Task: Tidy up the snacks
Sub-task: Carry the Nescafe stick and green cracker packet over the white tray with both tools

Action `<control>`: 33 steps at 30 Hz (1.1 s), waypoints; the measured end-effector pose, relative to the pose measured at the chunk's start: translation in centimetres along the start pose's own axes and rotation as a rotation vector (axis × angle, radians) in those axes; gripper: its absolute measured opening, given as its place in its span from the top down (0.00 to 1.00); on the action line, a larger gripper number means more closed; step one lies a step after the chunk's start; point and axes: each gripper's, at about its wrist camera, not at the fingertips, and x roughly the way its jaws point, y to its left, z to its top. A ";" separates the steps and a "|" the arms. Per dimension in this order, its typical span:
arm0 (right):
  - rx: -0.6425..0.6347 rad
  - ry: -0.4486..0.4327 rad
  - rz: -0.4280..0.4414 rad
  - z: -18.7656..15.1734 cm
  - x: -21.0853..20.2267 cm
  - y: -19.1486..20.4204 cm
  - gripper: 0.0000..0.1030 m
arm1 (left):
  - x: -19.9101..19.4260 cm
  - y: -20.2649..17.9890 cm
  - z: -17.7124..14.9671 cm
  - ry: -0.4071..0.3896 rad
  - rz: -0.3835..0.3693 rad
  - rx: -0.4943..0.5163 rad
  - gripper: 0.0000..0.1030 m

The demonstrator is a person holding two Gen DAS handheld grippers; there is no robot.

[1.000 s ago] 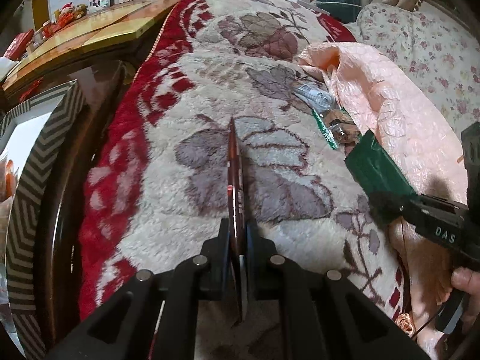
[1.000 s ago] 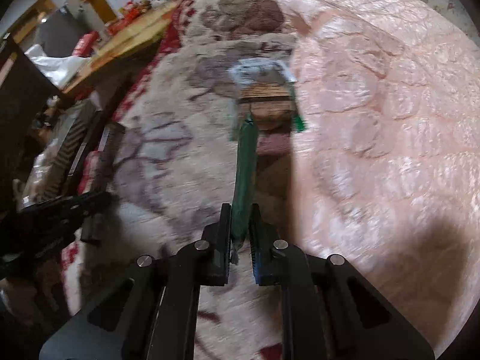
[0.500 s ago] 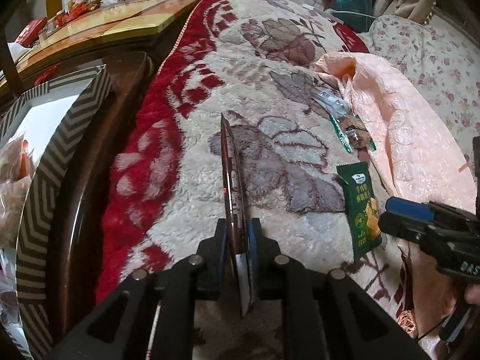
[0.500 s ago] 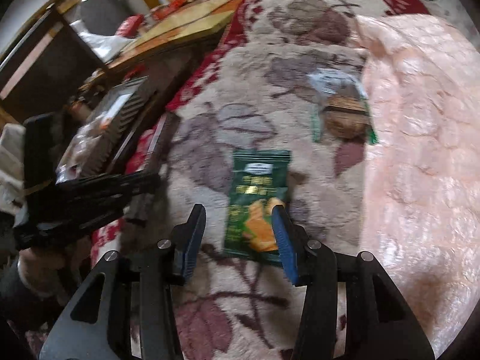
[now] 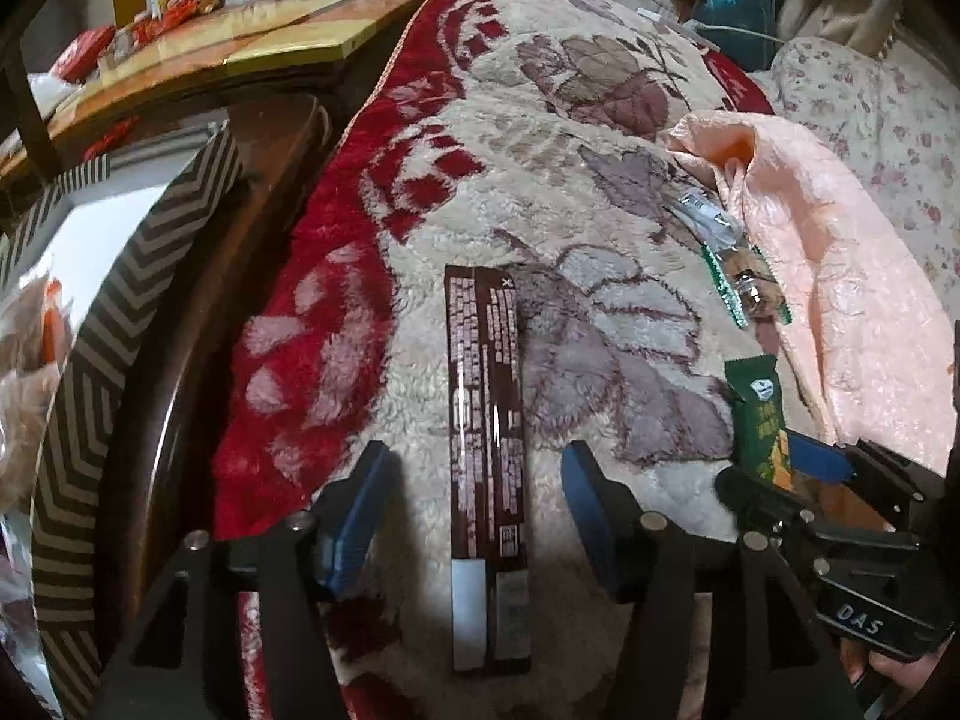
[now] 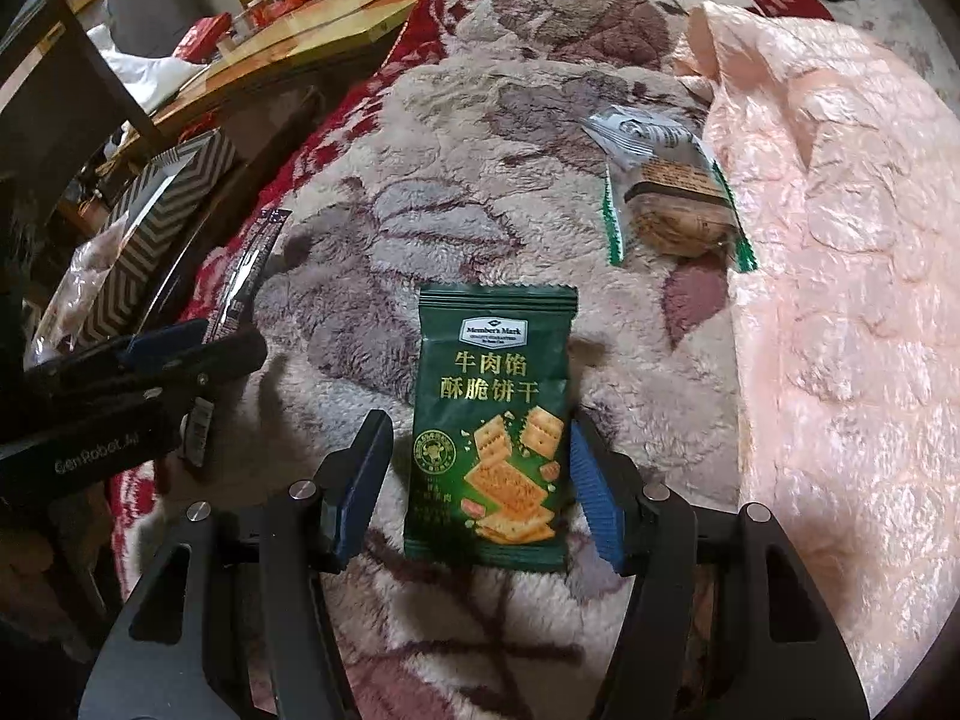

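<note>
A long dark brown snack bar wrapper (image 5: 487,438) lies flat on the plush floral blanket (image 5: 570,138), between the fingers of my left gripper (image 5: 474,468). Its jaws are opening and the blue pads stand clear of the wrapper. A green cracker packet (image 6: 493,420) lies flat between the fingers of my right gripper (image 6: 477,450), whose jaws are also opening, pads just off its edges. The same green packet (image 5: 759,420) shows at the right of the left wrist view beside the right gripper (image 5: 810,474). A clear biscuit pack with green edges (image 6: 672,204) lies further back.
A peach quilted cloth (image 6: 840,270) covers the right side. Left of the blanket stands a chevron-patterned box (image 5: 120,300) with bagged snacks, beside a dark wooden edge. A wooden table (image 5: 240,42) with red items stands behind. A hand (image 5: 894,672) holds the right gripper.
Both grippers went from shut on upright packets to open. The brown bar and the green packet now lie flat on the blanket. The right gripper shifted left, towards the left one.
</note>
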 end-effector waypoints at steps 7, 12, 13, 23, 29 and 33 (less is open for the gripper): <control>-0.043 -0.010 0.008 -0.6 -1.0 -0.5 0.58 | -0.6 0.9 -0.4 -0.001 -0.028 -0.011 0.78; -0.061 -0.030 0.036 -0.4 -2.0 0.6 0.58 | -1.9 1.3 -0.9 -0.016 -0.026 -0.011 0.78; -0.066 -0.033 0.041 -0.3 -2.2 1.0 0.58 | -2.3 1.4 -1.0 -0.021 -0.020 -0.009 0.78; -0.110 -0.066 0.078 1.6 -3.6 4.9 0.58 | -6.5 3.1 -0.8 -0.101 0.041 -0.013 0.78; -0.166 -0.074 0.091 2.6 -4.0 7.8 0.58 | -8.8 5.0 -0.4 -0.148 0.072 -0.041 0.78; -0.205 -0.080 0.102 3.5 -4.2 10.0 0.58 | -9.8 6.6 -0.3 -0.167 0.098 -0.066 0.78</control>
